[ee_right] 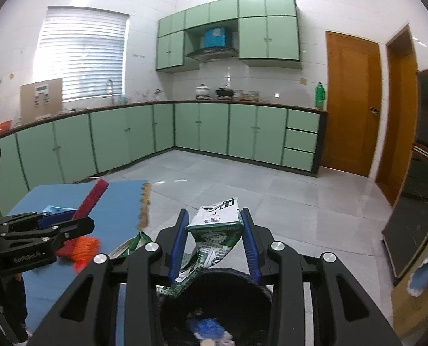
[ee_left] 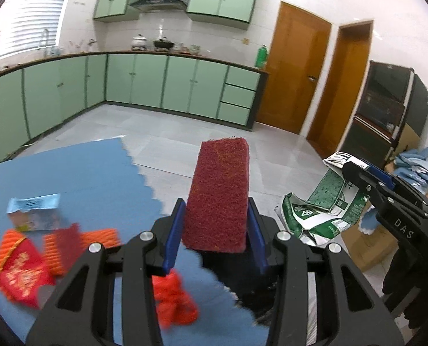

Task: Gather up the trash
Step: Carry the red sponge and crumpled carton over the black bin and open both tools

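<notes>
The left gripper (ee_left: 215, 225) has a red scrub pad (ee_left: 218, 193) between its blue jaws. The jaws press on both sides of the pad, so they are partly closed and hold it tight. The pad sticks up and forward, above the edge of the blue surface (ee_left: 70, 173).

The right gripper (ee_right: 214, 239) holds a crumpled green and white carton (ee_right: 214, 230). Its jaws squeeze the carton from both sides. The carton hangs over a black bin (ee_right: 214, 297) just below. Something blue and white lies in the bin, but it is too blurry to tell what.

More trash lies on the blue surface. There is a small light blue box (ee_left: 34, 212). Near it are a red and orange packet (ee_left: 18, 268) and a red mesh bag (ee_left: 175, 300).

Behind it all is a kitchen with green cabinets (ee_right: 214, 132), a grey tiled floor (ee_right: 271, 190) and a brown door (ee_right: 352, 103).
</notes>
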A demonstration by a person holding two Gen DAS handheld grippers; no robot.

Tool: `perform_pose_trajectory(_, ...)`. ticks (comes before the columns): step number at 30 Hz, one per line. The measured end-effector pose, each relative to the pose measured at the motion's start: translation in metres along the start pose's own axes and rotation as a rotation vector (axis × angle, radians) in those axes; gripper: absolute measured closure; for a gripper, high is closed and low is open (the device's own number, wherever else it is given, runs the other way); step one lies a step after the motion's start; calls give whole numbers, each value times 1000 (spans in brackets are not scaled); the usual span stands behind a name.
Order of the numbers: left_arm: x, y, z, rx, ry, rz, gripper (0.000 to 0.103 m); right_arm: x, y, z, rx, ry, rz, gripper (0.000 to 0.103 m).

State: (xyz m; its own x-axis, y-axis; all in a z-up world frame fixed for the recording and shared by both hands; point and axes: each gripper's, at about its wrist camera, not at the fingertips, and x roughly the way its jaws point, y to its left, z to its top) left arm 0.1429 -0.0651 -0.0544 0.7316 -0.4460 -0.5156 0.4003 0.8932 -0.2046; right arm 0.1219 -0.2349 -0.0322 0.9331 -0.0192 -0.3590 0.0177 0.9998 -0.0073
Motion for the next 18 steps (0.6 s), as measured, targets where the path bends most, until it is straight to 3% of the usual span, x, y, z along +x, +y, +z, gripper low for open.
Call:
perform_pose_trajectory(9, 78, -42, 2, 46, 69, -55, 63, 37, -51, -23, 35, 62, -61, 67)
perform_pose_trajectory(18, 142, -51, -8, 53, 179, -61, 62, 84, -77, -60, 60, 172, -56, 67)
